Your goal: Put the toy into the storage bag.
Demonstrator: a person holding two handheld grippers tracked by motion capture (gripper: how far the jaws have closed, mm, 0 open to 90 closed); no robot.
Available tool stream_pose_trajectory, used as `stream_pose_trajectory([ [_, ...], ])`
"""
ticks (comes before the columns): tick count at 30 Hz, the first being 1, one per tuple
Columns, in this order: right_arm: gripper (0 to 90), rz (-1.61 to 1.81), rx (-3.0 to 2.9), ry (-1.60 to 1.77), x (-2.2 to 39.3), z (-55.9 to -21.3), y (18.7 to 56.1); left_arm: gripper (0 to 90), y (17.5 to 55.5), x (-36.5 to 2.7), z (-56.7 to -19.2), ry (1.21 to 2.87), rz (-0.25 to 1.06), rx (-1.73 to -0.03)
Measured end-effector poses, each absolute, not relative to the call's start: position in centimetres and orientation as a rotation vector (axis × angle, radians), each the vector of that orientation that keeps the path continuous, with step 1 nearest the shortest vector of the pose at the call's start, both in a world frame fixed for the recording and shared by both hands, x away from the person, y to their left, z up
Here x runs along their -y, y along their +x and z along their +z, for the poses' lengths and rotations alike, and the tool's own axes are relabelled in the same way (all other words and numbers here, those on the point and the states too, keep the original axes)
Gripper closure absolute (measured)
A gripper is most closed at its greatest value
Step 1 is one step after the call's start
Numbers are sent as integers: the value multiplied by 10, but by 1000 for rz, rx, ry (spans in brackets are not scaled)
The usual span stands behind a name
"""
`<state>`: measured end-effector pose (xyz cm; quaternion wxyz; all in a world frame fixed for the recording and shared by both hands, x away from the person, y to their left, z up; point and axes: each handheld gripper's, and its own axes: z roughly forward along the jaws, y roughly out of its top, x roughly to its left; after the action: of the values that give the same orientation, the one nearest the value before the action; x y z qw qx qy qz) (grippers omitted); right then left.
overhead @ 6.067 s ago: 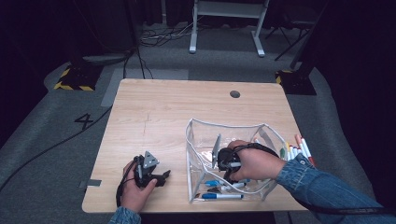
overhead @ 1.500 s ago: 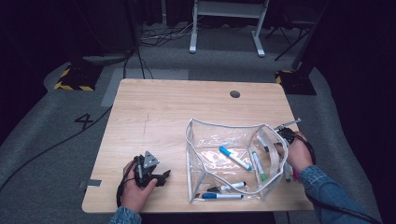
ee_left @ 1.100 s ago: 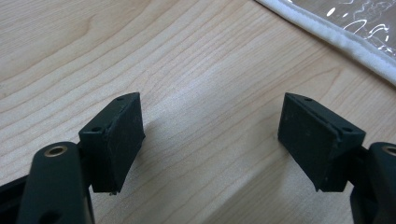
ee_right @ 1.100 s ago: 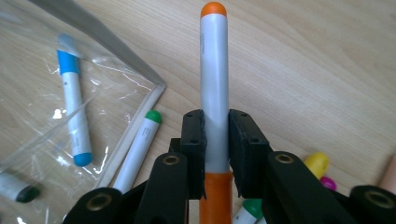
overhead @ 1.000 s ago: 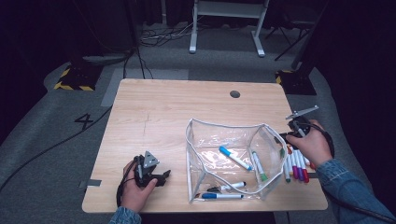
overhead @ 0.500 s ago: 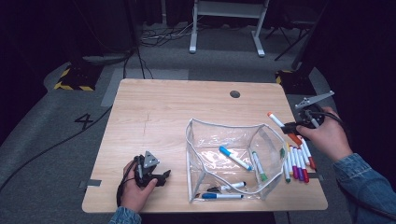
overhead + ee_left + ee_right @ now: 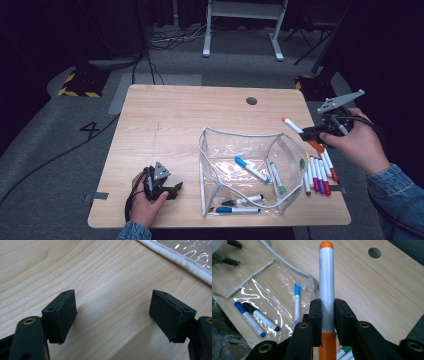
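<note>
High view: right claw (image 7: 306,133), clamping the orange marker (image 7: 300,131), has risen since; left claw (image 7: 176,189) rests open.

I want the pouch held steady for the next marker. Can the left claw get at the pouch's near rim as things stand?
Probably yes: the left claw sits open on bare table, with nothing between it and the clear pouch rim beside it. The right claw holds the orange marker, well clear.

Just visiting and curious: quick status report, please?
Right gripper clamped on orange marker, raised beside clear pouch. Left gripper open, empty, on table. Nothing blocking.
</note>
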<state>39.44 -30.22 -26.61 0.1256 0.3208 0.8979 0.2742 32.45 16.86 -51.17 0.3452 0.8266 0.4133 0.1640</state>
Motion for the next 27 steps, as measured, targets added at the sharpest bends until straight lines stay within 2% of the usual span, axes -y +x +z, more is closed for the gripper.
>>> stream_pose_trajectory([
  [11,768,784,-2751,741,267,-258,371,224,325,-169,-512,2146,426,-1073],
  [27,768,781,-2934,444,218,-268,348,223,325,-169,-512,2146,426,-1073],
])
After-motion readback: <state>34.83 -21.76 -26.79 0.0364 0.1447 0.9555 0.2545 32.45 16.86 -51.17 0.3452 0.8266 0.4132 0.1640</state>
